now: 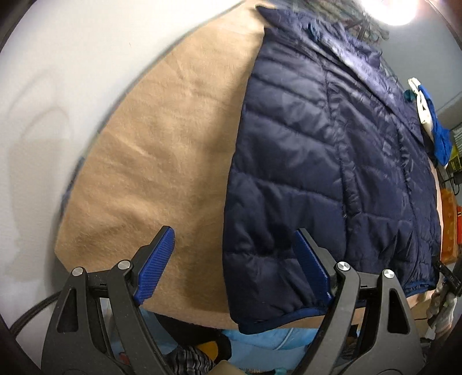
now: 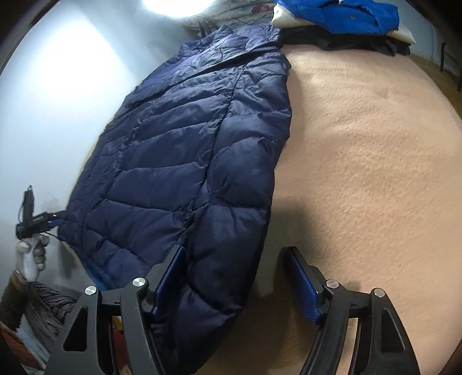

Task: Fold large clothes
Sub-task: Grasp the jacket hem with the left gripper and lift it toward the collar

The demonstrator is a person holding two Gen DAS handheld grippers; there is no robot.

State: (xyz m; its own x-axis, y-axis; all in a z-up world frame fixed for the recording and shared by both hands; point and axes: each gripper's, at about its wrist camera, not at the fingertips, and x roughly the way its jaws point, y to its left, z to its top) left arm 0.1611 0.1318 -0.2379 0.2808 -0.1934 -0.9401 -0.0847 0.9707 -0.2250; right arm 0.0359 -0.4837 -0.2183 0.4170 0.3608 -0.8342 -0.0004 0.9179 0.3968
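Observation:
A navy quilted puffer jacket (image 1: pixel 317 173) lies flat and lengthwise on a tan blanket (image 1: pixel 161 161), hem toward me, collar at the far end. My left gripper (image 1: pixel 234 265) is open; its jaws straddle the jacket's near left hem corner, just above it. In the right wrist view the same jacket (image 2: pixel 184 161) lies left of centre on the blanket (image 2: pixel 361 173). My right gripper (image 2: pixel 234 277) is open, its jaws either side of the jacket's near right hem edge. Neither gripper holds cloth.
A stack of folded clothes with a bright blue garment (image 2: pixel 343 14) on top sits at the far end of the bed; it also shows in the left wrist view (image 1: pixel 433 124). A white wall (image 1: pixel 57 86) runs along the left. The other gloved hand (image 2: pixel 31 253) shows at left.

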